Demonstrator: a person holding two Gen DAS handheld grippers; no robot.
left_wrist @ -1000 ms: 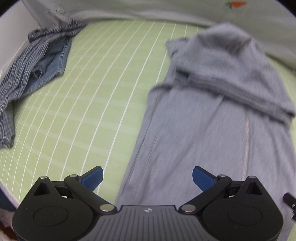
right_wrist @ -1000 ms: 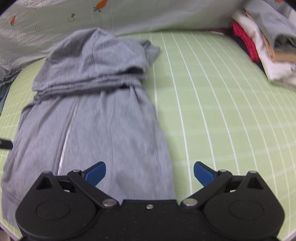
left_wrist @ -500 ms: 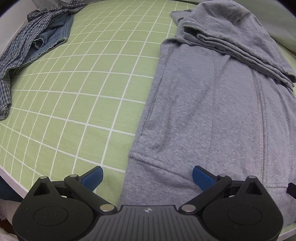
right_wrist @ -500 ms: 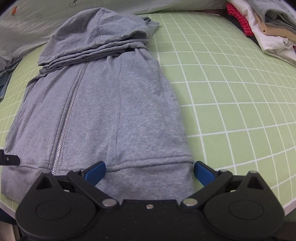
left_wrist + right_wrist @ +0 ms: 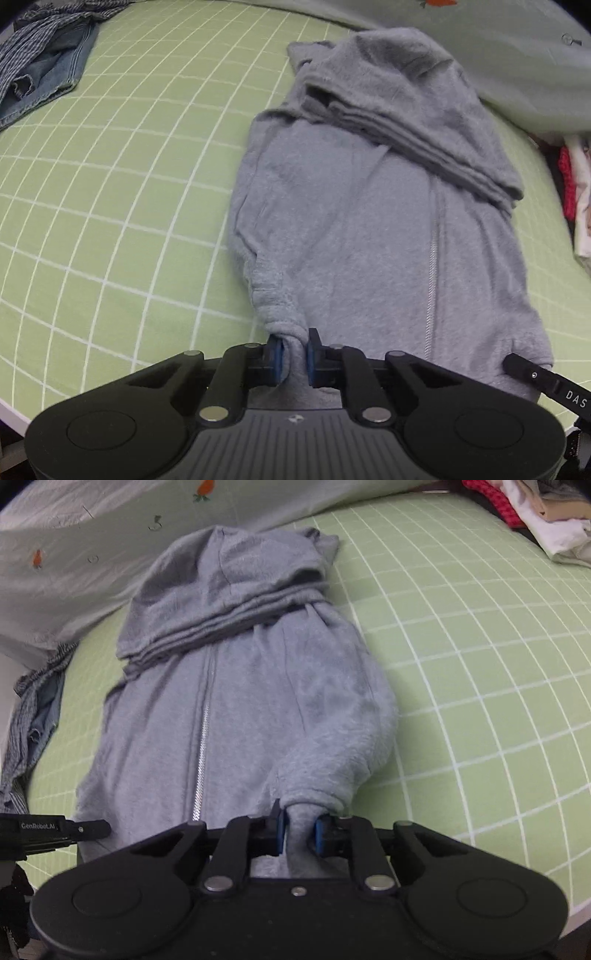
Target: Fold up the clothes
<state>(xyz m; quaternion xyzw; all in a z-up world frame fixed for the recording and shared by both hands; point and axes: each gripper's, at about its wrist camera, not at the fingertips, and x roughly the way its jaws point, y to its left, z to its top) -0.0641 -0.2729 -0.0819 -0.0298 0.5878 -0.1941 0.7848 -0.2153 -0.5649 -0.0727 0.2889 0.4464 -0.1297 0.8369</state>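
A grey zip hoodie (image 5: pixel 369 229) lies lengthwise on the green checked bedsheet (image 5: pixel 110 184), sleeves folded in, hood at the far end. My left gripper (image 5: pixel 294 354) is closing its jaws, and its blue pads pinch the bunched near-left corner of the hem. The same hoodie (image 5: pixel 240 709) fills the right wrist view, its silver zip running down the middle. My right gripper (image 5: pixel 300 830) is also closing, with the near-right hem corner gathered between its pads. Both corners are lifted slightly off the sheet. The right gripper's finger shows at the left view's lower right edge.
Blue jeans and a striped shirt (image 5: pixel 40 62) lie at the far left of the bed. A pale pillow with carrot prints (image 5: pixel 74 554) sits behind the hood. A pile of clothes (image 5: pixel 535 513) lies at the far right. The bed's near edge is just below the grippers.
Both grippers went from wide open to clamped on the hem corners. The hem has bunched up and risen slightly, and both views tilted back up toward the hood.
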